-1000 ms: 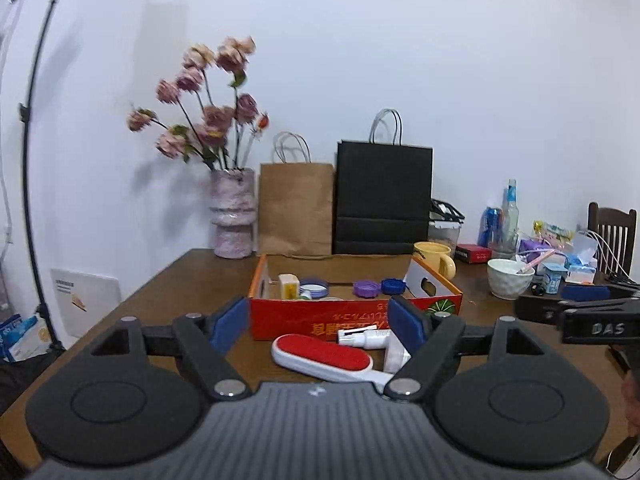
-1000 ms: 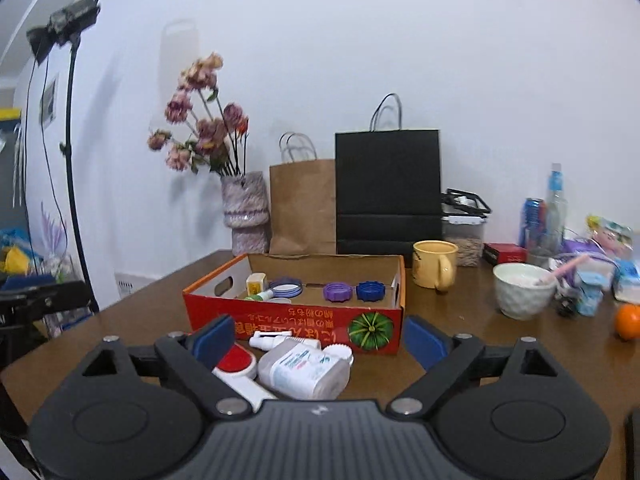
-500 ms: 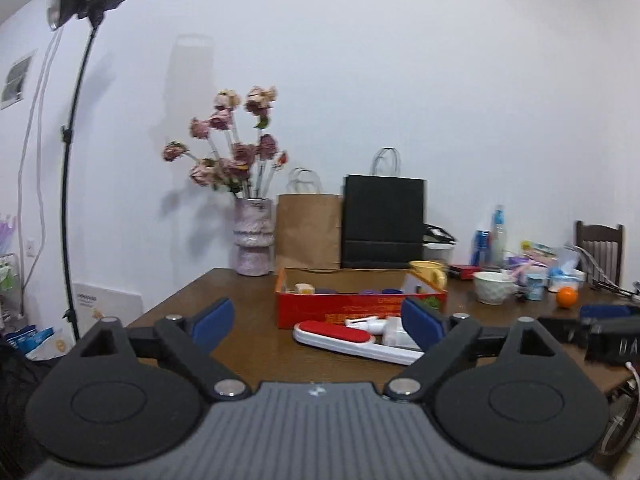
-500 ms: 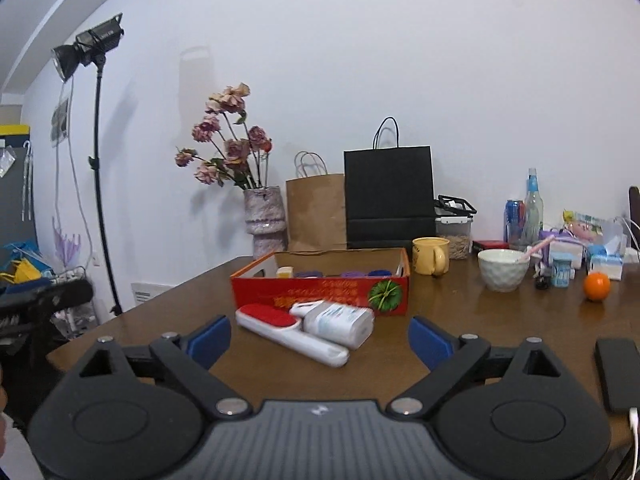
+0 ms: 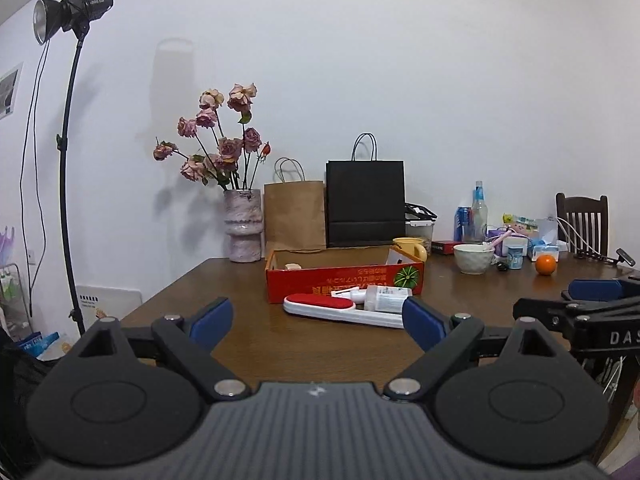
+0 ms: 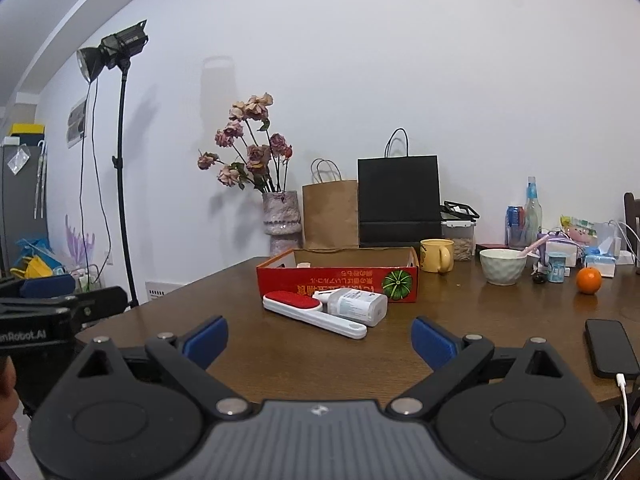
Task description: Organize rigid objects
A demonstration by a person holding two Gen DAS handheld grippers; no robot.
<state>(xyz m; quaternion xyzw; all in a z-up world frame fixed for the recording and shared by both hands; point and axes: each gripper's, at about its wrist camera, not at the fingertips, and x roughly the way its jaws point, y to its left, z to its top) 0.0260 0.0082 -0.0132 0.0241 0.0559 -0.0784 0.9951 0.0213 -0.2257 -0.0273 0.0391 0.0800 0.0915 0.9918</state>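
Left wrist view: the white lint brush with a red pad [image 5: 340,310] lies on the brown wooden counter [image 5: 280,344] just in front of the red cardboard box [image 5: 344,282], touching a white plastic bottle [image 5: 386,298]. The left gripper [image 5: 318,322] is held level near the counter's edge, jaws spread and empty. The right gripper [image 6: 320,338] is held alike, jaws spread. Only the right wrist view shows a black phone [image 6: 610,347] with a white cable; each view catches the other gripper at its edge.
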